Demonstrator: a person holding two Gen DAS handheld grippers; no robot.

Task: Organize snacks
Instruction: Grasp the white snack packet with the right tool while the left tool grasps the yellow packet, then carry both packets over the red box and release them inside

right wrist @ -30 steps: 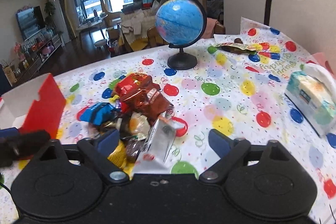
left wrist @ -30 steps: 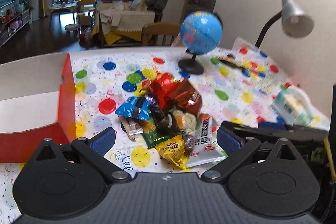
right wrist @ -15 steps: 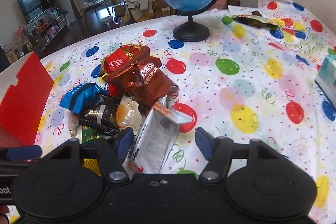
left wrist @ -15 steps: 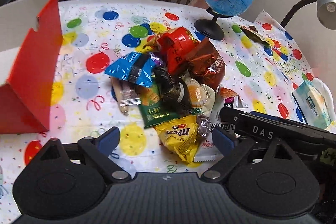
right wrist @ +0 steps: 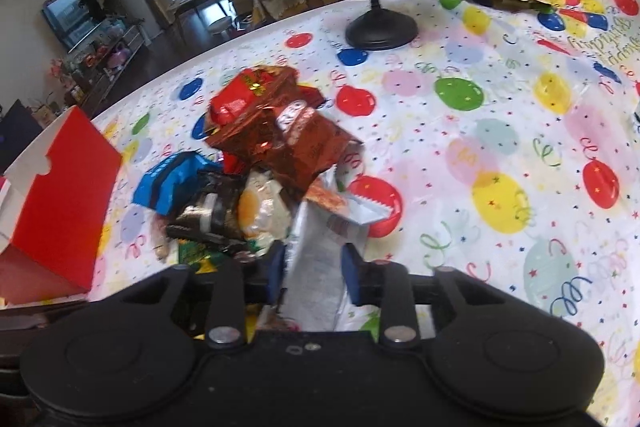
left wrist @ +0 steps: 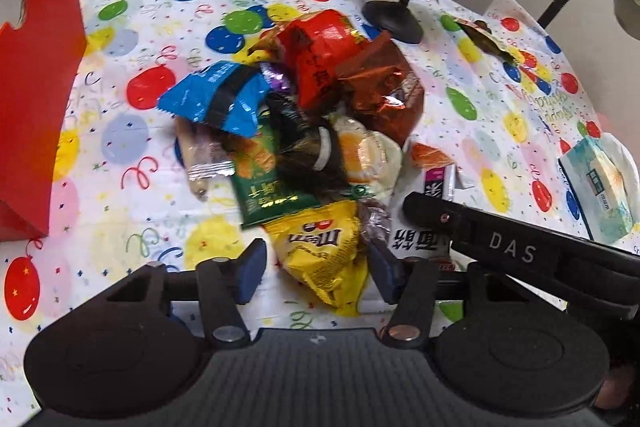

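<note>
Between closing left jaws: yellow packet [left wrist: 320, 259]; closing right jaws pinch white packet [right wrist: 316, 267].

The left gripper [left wrist: 316, 269] is closing around a yellow snack packet [left wrist: 320, 251] at the near edge of the snack pile [left wrist: 304, 115], right of the red box [left wrist: 36, 107].

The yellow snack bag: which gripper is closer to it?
Left. The left gripper straddles the yellow bag, jaws closing. The right gripper closes around the white packet beside it.
</note>
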